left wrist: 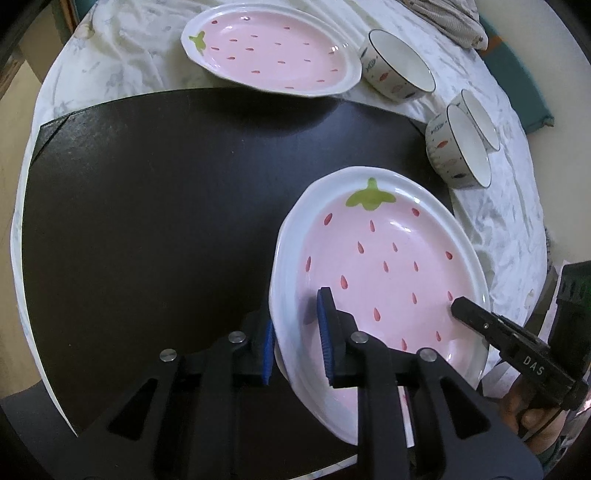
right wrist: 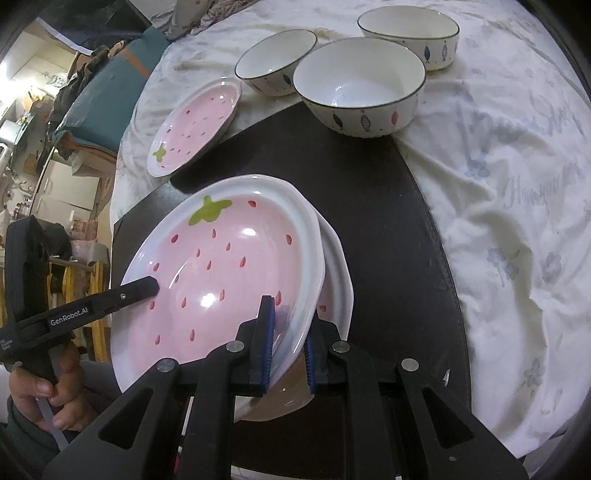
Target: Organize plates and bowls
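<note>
- Two grippers pinch the same pink strawberry-patterned ceramic plate [left wrist: 384, 266] by opposite rims: your left gripper [left wrist: 297, 341] has one blue pad on the inside face and one under the rim, pressed onto its left edge.
- Your right gripper [right wrist: 286, 345] clamps the plate's right rim the same way, one blue-padded finger inside the dish, the other beneath.
- In the left wrist view your right gripper comes in low from the right, its black finger lying over the plate's inner face; the hand [left wrist: 532, 413] behind it is curled round the handle.
- In the right wrist view your left hand [right wrist: 48, 391] grips its handle with fingers wrapped, that gripper reaching in from the left.
- That plate sits tilted on top of a second white-rimmed strawberry plate [right wrist: 338, 273], whose edge pokes out beneath it; both are over the dark brown rectangular mat [left wrist: 147, 221].
- Farther off, a third pink strawberry plate [left wrist: 269, 51] lies on the wrinkled white printed cloth [right wrist: 517, 184], its near edge at the mat's far border.
- Beyond, three white fish-patterned bowls with dark rims stand upright on the cloth: the nearest bowl [right wrist: 360, 90] just past the mat's edge, the middle bowl [right wrist: 275, 61] beside it, the far bowl [right wrist: 410, 35] behind.
</note>
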Motion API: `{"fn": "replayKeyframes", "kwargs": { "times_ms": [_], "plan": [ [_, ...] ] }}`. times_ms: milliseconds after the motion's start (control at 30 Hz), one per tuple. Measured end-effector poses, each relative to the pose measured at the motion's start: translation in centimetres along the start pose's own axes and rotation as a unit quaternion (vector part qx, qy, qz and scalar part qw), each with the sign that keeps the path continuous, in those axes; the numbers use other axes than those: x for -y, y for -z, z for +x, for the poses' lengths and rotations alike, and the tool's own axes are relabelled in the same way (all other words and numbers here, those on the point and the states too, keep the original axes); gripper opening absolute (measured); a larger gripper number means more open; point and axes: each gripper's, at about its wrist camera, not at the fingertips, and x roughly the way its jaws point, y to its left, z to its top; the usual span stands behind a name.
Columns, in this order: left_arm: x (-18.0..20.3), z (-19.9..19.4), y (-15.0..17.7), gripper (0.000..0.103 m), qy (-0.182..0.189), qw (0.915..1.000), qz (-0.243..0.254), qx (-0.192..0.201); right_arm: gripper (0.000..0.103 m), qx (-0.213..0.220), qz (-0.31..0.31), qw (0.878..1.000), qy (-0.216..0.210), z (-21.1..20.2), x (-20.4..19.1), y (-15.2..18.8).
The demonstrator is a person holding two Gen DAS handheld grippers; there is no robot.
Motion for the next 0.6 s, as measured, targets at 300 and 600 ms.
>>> {"fn": "replayKeyframes", "kwargs": {
  "times_ms": [300,600],
  "plan": [
    [1.0,0.6,0.7,0.019,-0.010,0.9997,0.019,-0.010,0.018,-0.019,0.027,0.999,0.012,0.9,1.2,0.1],
    [1.5,0.6,0.7,0.022,-0.021,0.9986,0.047,-0.010,0.018,-0.024,0.030,0.999,0.011,0.9,1.4,0.1]
  ]
}}
